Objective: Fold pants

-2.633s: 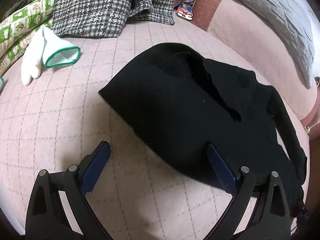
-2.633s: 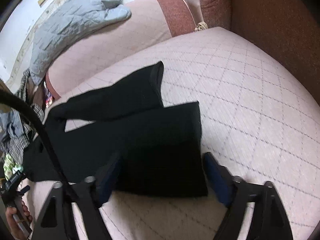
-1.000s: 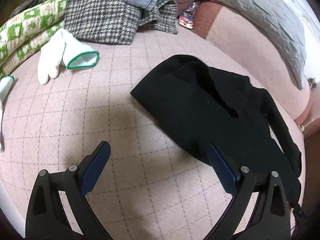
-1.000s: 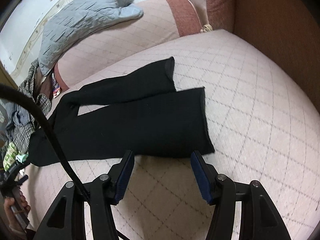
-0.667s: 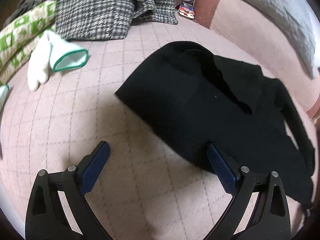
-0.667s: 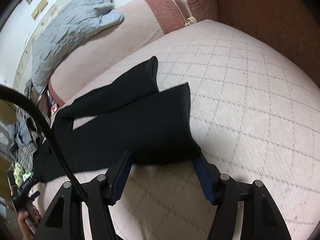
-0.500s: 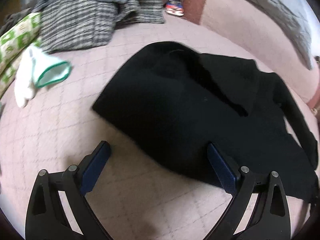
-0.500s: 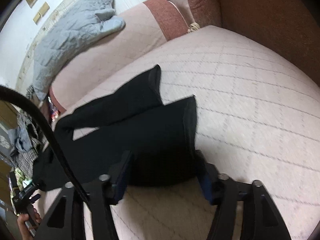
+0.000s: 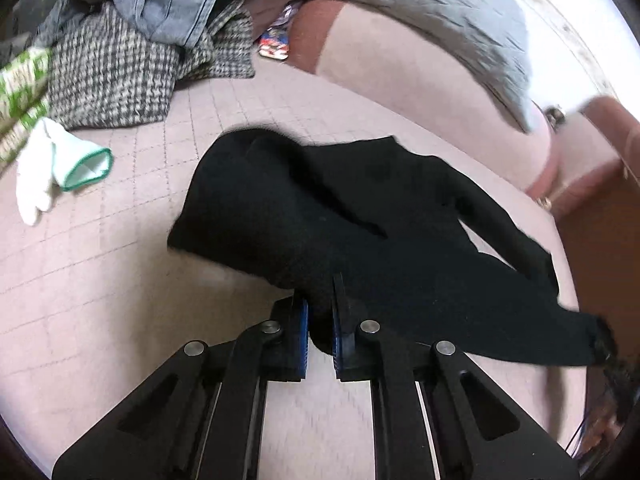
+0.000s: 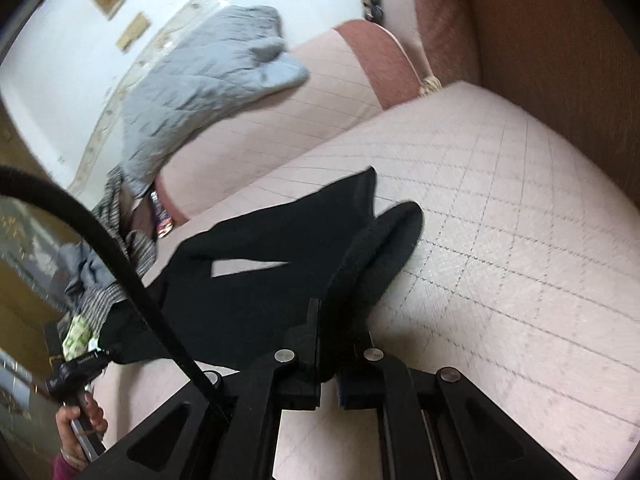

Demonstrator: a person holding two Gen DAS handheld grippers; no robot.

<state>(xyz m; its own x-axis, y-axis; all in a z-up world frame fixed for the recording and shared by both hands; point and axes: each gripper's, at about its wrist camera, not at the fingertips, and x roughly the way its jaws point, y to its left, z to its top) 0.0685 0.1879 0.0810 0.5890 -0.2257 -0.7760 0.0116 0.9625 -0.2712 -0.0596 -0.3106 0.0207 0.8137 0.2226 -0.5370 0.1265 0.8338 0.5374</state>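
Observation:
Black pants (image 9: 360, 220) lie spread across a pink quilted sofa seat (image 9: 120, 280). My left gripper (image 9: 320, 312) is shut on the near edge of the waist end, black cloth pinched between its blue pads and lifted a little. In the right wrist view the pants (image 10: 280, 240) show both legs, with a pale gap between them. My right gripper (image 10: 328, 320) is shut on the hem of the near leg, which bunches up and rises off the seat (image 10: 520, 240). The far leg lies flat.
A heap of checked and denim clothes (image 9: 140, 40) and a white glove with a green cuff (image 9: 60, 168) lie at the far left. A grey quilted blanket (image 9: 420, 8) drapes over the backrest. A brown armrest (image 10: 560, 60) bounds the right end. A hand (image 10: 80, 420) holds the left gripper's handle.
Both grippers went from open to shut on the pants' near edge: left at the waist, right at the leg hem. Both have risen, pulling the cloth up from the seat.

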